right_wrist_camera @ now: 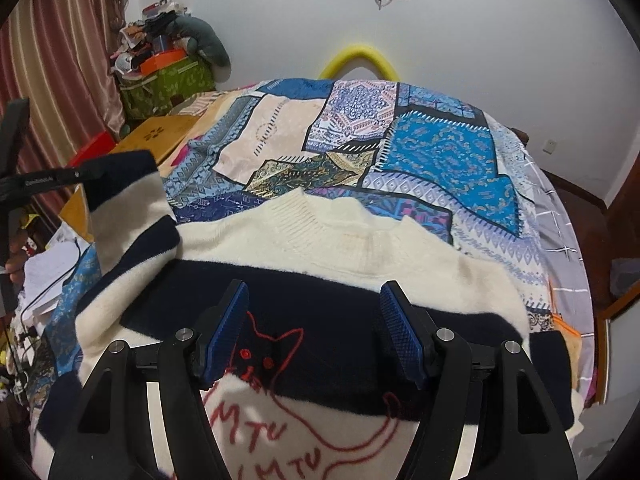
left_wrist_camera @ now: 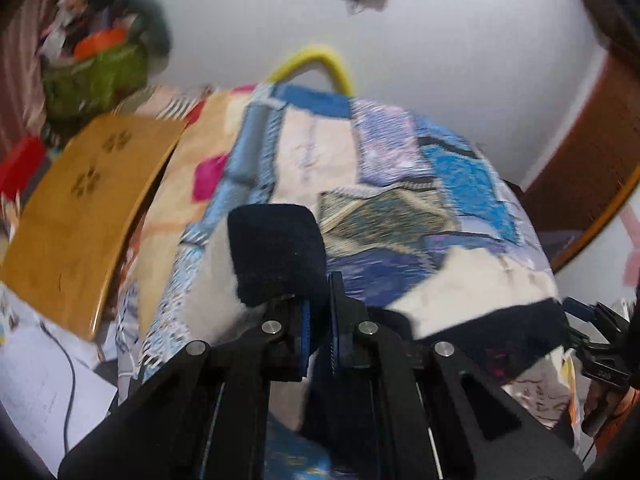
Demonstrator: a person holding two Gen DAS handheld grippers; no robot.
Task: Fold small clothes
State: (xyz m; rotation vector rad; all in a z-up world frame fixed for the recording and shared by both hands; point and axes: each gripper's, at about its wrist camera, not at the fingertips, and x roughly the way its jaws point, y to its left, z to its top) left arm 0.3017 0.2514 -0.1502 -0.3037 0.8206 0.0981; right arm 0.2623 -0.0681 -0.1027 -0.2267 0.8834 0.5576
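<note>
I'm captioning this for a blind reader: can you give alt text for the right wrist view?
The open right gripper hovers over a cream and navy striped sweater with a red cat outline, spread on a patchwork bedspread. At left, its sleeve is lifted off the bed. A white wall is behind.

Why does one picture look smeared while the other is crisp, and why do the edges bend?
Left wrist view: motion blur smears the patchwork bedspread and wooden board. Right wrist view: sharp, the sweater stitching is clear. Both: fisheye lens curves the edges, with dark corners.
</note>
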